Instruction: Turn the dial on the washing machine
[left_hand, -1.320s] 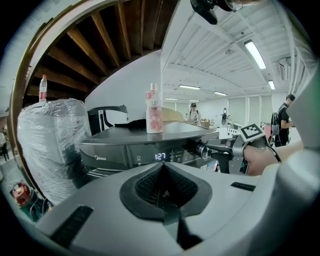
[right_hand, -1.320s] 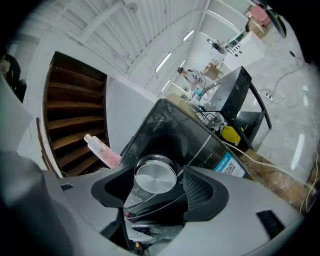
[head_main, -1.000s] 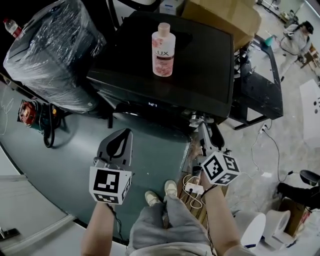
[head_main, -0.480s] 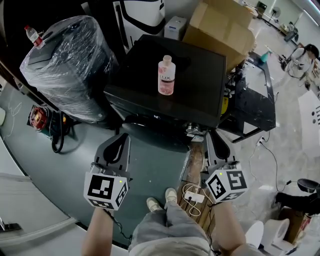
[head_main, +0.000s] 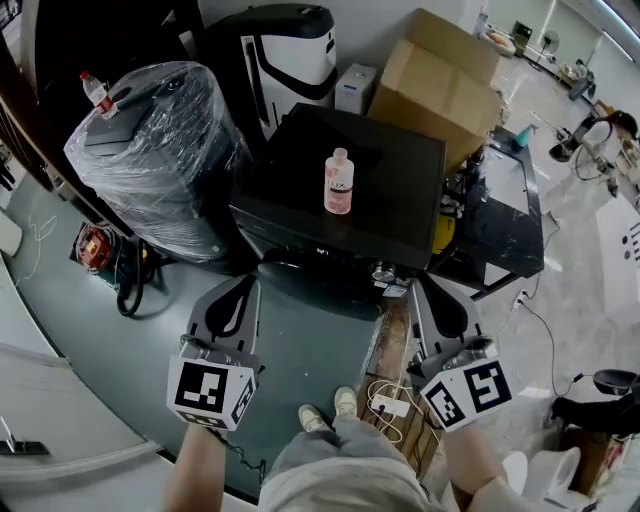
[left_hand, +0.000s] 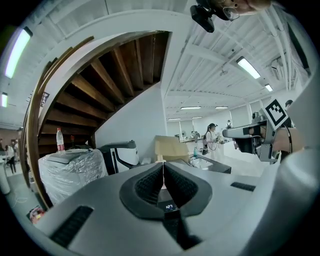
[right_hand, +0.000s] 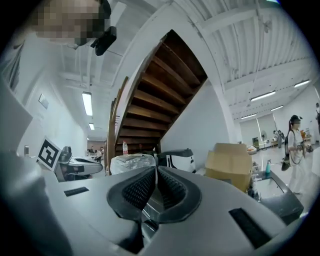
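Both grippers have lifted away from the washing machine (head_main: 400, 190) since the earlier frames, and the head view has drawn back, so the black machine looks smaller. The left gripper (head_main: 246, 285) hangs before the machine's front edge, its jaws pressed together with nothing between them. The right gripper (head_main: 421, 287) is held just off the front right corner. Its jaws have just been closing and now stand all but together, empty. The dial (head_main: 383, 272), a small silvery knob, sits on the front face at that front right corner, near the right gripper's tips but not between them. A pink bottle (head_main: 339, 182) stands upright near the middle of the machine's top.
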